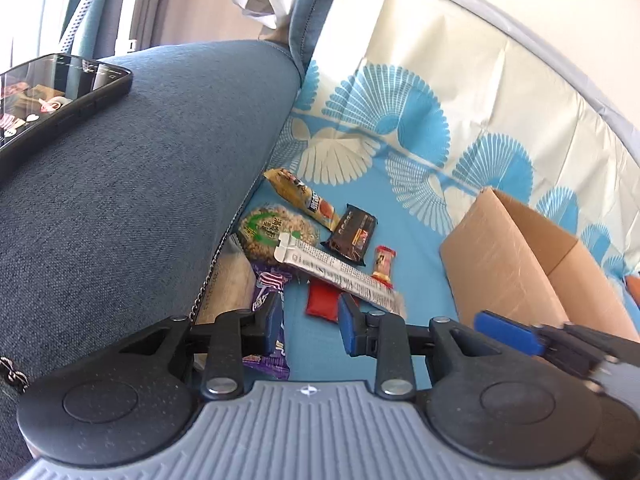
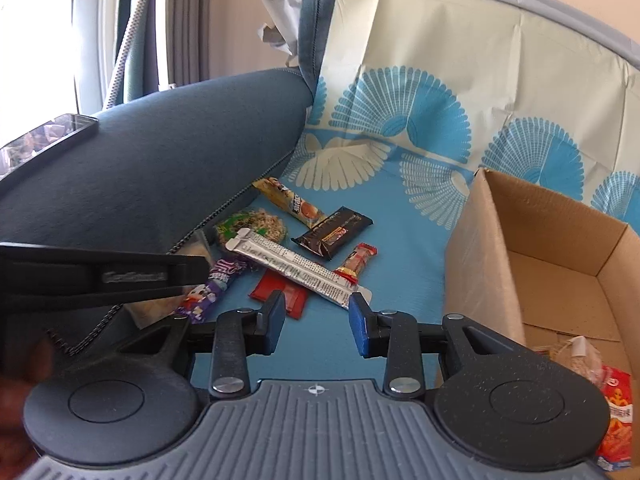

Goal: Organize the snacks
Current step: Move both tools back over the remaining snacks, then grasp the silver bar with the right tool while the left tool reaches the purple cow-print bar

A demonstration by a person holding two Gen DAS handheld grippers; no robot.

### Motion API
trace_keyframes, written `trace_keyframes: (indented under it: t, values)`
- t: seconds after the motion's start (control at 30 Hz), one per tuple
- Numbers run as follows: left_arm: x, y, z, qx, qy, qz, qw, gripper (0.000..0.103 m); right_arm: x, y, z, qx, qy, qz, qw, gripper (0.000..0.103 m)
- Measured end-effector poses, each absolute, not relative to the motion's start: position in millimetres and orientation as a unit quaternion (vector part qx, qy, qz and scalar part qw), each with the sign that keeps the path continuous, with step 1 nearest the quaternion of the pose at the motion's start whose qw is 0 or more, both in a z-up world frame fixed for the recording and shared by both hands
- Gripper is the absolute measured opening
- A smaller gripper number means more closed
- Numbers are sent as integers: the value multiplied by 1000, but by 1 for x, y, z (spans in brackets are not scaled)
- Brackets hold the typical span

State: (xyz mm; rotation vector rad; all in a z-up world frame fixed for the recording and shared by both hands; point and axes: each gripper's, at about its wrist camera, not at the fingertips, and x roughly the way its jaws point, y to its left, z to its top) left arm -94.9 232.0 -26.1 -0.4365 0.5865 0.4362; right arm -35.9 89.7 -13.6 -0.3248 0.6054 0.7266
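Observation:
Several wrapped snacks lie on the blue patterned cloth [image 1: 400,216]: a long silver packet [image 1: 340,272] [image 2: 292,272], a dark brown bar [image 1: 352,236] [image 2: 332,232], a yellow bar [image 1: 304,200], a round green-labelled pack [image 1: 272,228], a small red-gold bar [image 1: 384,264], a red packet [image 1: 324,300] and a purple packet [image 1: 268,292]. An open cardboard box [image 1: 500,264] [image 2: 480,260] stands to their right. My left gripper [image 1: 310,324] hangs open just short of the red packet, holding nothing. My right gripper [image 2: 318,324] is open beside it, near the silver packet's end.
A blue sofa armrest [image 1: 140,200] rises on the left with a phone [image 1: 52,96] on top. A bag chain [image 1: 204,284] hangs by the armrest. Inside the box lie a red snack pack [image 2: 616,408] and a clear bag [image 2: 580,356].

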Motion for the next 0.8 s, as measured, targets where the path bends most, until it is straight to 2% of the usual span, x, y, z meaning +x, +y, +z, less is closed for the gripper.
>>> trace_keyframes:
  t: [0.23, 0.4, 0.5, 0.67, 0.8]
  values:
    - [-93, 241, -30, -223, 287, 217, 906, 34, -2, 115, -43, -159, 307, 325, 880, 45]
    - [-96, 245, -32, -228, 281, 221, 906, 36, 14, 137, -60, -181, 290, 337, 877, 63]
    - [-94, 243, -33, -222, 284, 221, 906, 41, 25, 147, -65, -182, 292, 353, 870, 70]
    - [-93, 243, -34, -217, 282, 225, 907, 41, 37, 160, -73, -191, 293, 372, 860, 71]
    - [-92, 243, -35, -216, 285, 222, 907, 41, 46, 165, -82, -178, 320, 376, 851, 76]
